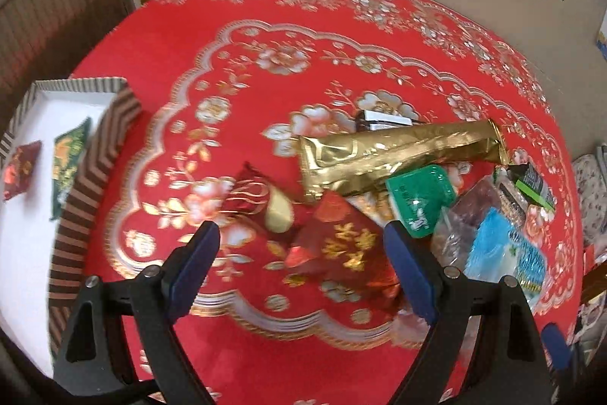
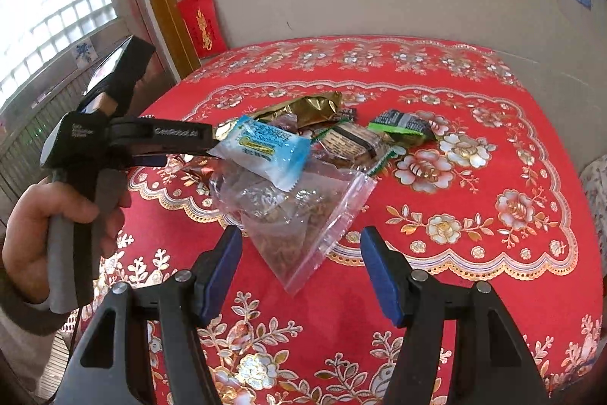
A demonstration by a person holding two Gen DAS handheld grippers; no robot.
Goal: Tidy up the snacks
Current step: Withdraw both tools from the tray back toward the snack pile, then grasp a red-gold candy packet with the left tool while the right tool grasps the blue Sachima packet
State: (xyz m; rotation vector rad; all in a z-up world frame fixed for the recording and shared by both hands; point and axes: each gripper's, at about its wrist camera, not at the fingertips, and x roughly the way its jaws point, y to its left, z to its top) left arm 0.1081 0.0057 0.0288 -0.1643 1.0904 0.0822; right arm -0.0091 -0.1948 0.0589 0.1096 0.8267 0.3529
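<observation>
Left gripper (image 1: 301, 234): fingers spread, empty, red packet (image 1: 341, 249) between them.
Right gripper (image 2: 301, 238): fingers parted, empty, clear bag (image 2: 299, 215) just ahead.

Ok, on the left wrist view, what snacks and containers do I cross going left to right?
Striped box holding a red packet and a green packet → dark red gold-lettered pouch → green packet → light blue packet.

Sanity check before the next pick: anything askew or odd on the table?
Nothing spilled or damaged. The snacks sit in a loose overlapping heap: the long gold foil pack lies across others, and the blue packet rests on the clear zip bag. Only two packets are in the striped box.
</observation>
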